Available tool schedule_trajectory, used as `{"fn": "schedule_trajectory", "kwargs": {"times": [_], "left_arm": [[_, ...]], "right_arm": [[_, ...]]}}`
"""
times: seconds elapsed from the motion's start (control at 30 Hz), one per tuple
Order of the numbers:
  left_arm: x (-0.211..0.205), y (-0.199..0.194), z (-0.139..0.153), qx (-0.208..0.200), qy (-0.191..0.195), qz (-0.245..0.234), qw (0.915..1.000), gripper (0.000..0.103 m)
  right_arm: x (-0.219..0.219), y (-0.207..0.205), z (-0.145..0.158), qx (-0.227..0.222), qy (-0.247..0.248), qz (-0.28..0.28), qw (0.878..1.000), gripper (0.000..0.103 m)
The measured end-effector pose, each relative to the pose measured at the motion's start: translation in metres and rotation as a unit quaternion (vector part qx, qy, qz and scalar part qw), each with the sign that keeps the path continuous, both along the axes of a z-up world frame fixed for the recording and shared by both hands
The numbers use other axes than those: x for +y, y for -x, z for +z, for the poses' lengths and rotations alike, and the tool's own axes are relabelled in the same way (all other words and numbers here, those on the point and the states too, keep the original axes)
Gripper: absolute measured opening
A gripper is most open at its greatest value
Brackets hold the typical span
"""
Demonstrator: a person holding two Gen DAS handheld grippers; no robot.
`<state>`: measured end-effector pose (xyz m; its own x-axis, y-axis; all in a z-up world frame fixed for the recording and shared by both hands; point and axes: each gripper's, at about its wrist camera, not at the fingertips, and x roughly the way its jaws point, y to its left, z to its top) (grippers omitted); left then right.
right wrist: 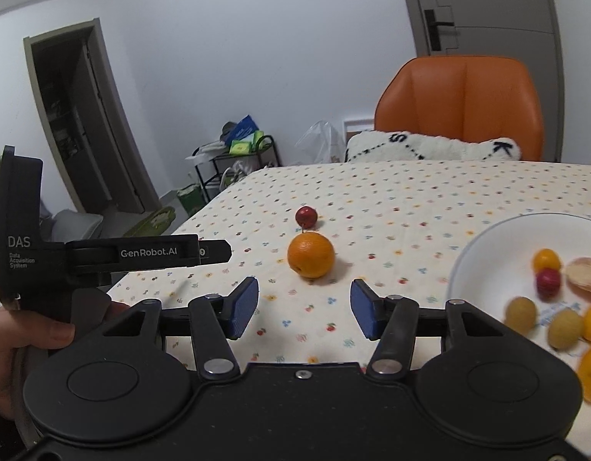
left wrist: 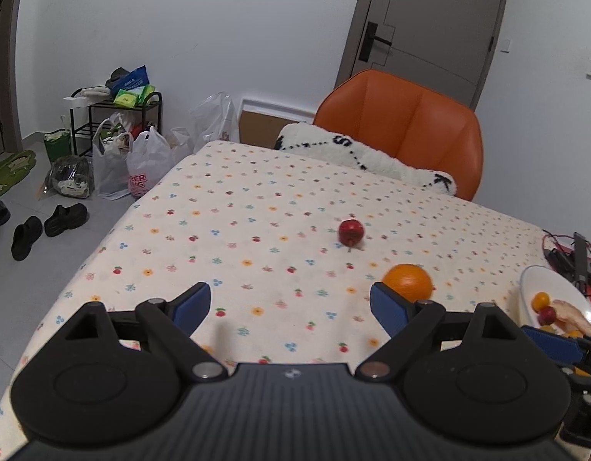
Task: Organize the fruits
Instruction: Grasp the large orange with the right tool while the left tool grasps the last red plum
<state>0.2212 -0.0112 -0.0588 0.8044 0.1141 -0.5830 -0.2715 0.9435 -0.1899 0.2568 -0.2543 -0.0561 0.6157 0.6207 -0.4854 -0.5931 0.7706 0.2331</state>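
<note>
While both grippers gape, orange [right wrist: 310, 254] sits beside bowl [right wrist: 483, 246].

orange [right wrist: 310, 254] before apple [right wrist: 306, 216] | bowl [right wrist: 483, 246] right | chair [right wrist: 462, 107] behind table [right wrist: 410, 199]

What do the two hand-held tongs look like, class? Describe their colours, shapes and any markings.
Both the left tongs and the right tongs have matte black bodies with a ribbed centre, round black discs at each side, silver pivot pins, and angular black linkages ending in blue ribbed fingertips. Seen from the right wrist, the left unit's side carries white lettering: "DAS Data Acquisition System" and "GenRobot.AI". No cables or sleeves show.
</note>
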Motion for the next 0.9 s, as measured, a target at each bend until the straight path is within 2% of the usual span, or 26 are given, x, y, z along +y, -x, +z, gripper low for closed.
{"fn": "schedule_trajectory", "kwargs": {"times": [0.57, 0.9], "left_arm": [[0.011, -0.043, -0.008, 0.024, -0.008, 0.001, 0.9997, 0.089], [0.018, -0.07, -0.002, 0.02, -0.005, -0.002, 0.9998, 0.089]], "right_arm": [[0.03, -0.04, -0.009, 0.019, 0.03, 0.01, 0.999, 0.055], [0.04, -0.06, -0.015, 0.029, 0.044, 0.004, 0.999, 0.055]]}}
